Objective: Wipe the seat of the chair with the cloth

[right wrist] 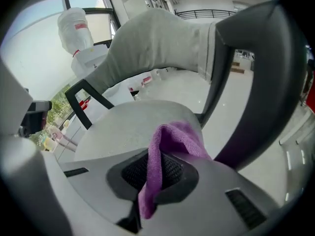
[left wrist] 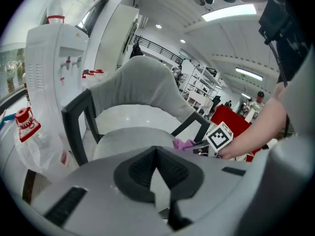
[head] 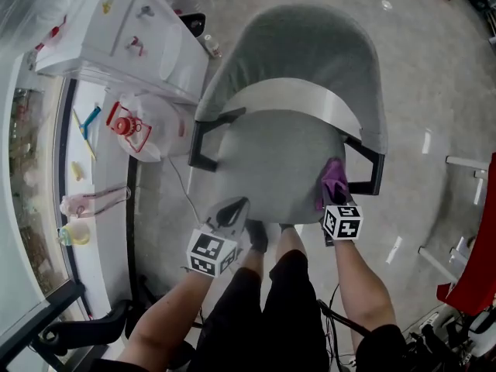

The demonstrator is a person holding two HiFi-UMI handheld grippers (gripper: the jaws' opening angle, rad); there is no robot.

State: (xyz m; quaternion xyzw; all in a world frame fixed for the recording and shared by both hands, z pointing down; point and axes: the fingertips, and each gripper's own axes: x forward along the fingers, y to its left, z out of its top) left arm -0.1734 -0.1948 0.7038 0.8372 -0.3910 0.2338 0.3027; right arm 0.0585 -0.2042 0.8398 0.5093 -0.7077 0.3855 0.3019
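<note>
A grey upholstered chair [head: 294,60] with black arm frames stands in front of me, its seat [head: 271,165] facing me. My right gripper [head: 335,184] is shut on a purple cloth [head: 334,178] at the seat's right edge, beside the right arm frame [head: 370,169]. In the right gripper view the cloth [right wrist: 170,146] hangs folded out of the shut jaws above the seat [right wrist: 133,124]. My left gripper [head: 231,214] sits at the seat's front left edge, jaws shut with nothing in them. The left gripper view shows the seat [left wrist: 133,139] and the cloth [left wrist: 183,143] across it.
A white water dispenser [head: 128,29] stands left of the chair, with a plastic bag [head: 143,126] and a red-capped bottle [head: 124,124] beside it. A window ledge [head: 85,169] runs down the left. A red chair [head: 473,270] and white frame legs [head: 457,208] are at the right.
</note>
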